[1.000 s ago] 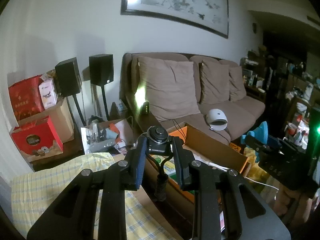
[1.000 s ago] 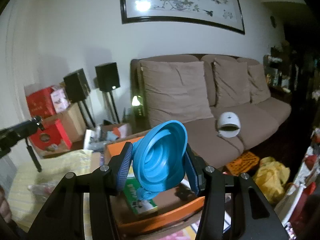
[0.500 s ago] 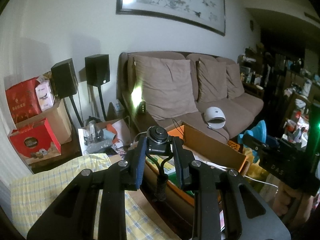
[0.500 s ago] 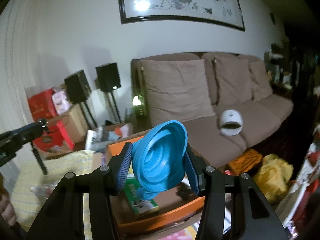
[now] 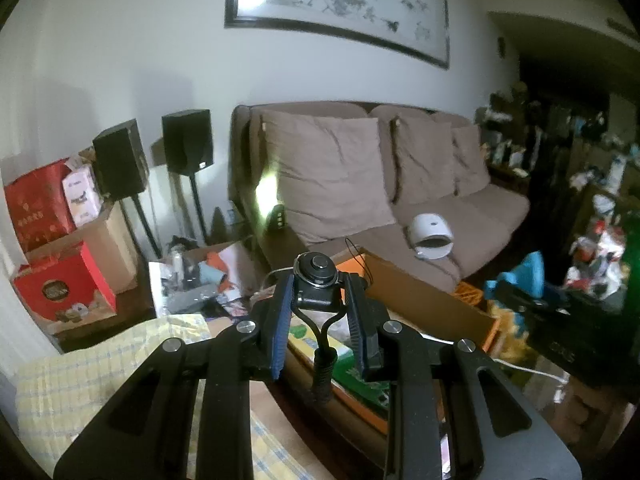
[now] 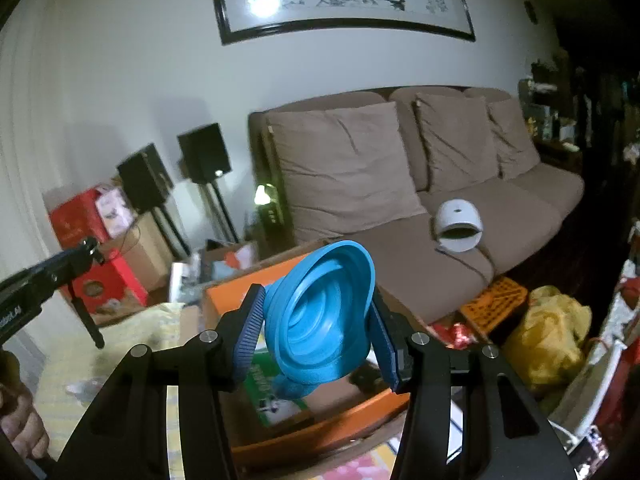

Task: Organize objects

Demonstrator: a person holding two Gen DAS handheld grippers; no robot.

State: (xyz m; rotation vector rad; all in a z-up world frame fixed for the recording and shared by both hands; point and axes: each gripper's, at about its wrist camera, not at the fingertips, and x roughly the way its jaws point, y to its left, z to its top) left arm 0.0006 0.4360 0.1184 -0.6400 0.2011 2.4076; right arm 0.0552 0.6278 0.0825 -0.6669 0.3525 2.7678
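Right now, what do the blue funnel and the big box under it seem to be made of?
Blue funnel: probably silicone or soft plastic, matte; stepped rings suggest it collapses. Orange box: looks like cardboard, with a brown raw inside, thin straight walls and an orange outside. Neither can be told for certain.

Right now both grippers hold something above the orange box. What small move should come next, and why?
Probably lower the right gripper toward the open orange box and set the blue funnel inside. Its jaws are clamped on the funnel directly above the box, where bare floor shows beside the green packet. The left gripper, gripping the small black tripod, can wait.
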